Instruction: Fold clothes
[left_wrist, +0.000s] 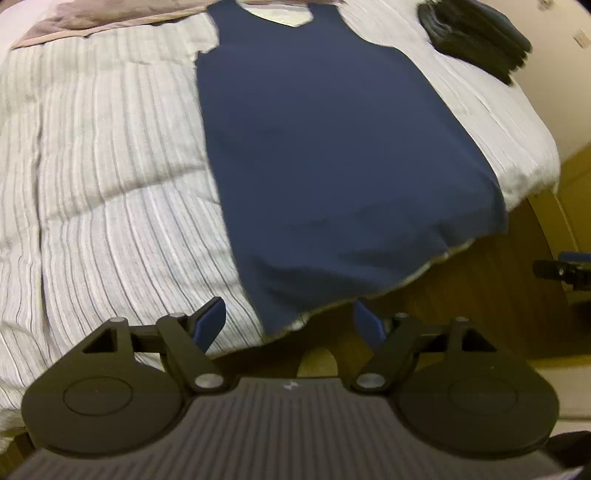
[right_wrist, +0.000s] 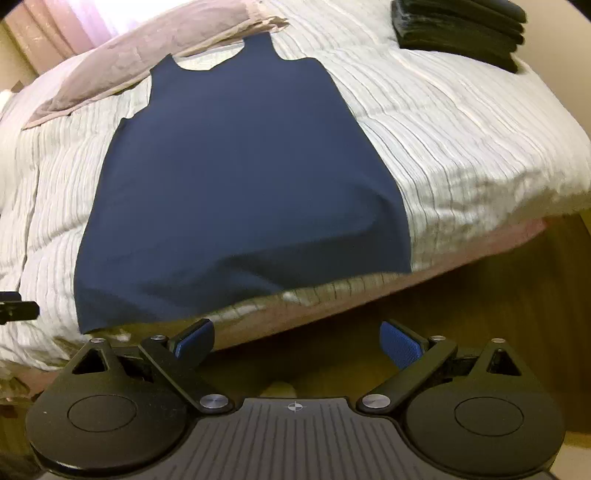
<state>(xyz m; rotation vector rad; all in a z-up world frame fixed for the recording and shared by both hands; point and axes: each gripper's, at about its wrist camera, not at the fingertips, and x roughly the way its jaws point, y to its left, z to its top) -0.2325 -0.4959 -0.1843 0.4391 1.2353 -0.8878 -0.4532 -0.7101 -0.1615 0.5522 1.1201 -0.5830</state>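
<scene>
Lying flat mid-frame on the striped bed (right_wrist: 443, 140), the navy tank top (right_wrist: 240, 184) was untouched; left claw (left_wrist: 291, 325) and right claw (right_wrist: 297, 341) hovered released at the bottom.

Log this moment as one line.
stage: before first fold | navy tank top: flat on striped bedspread, hem at bed edge | left gripper: open, empty | right gripper: open, empty | folded dark pile: far corner

The stack of dark clothes (left_wrist: 476, 33) at the far right is cut by the top edge. Motion blur softens the vest's (right_wrist: 236, 184) near hem. The pink blanket (left_wrist: 92, 22) is cropped at the far left.
</scene>
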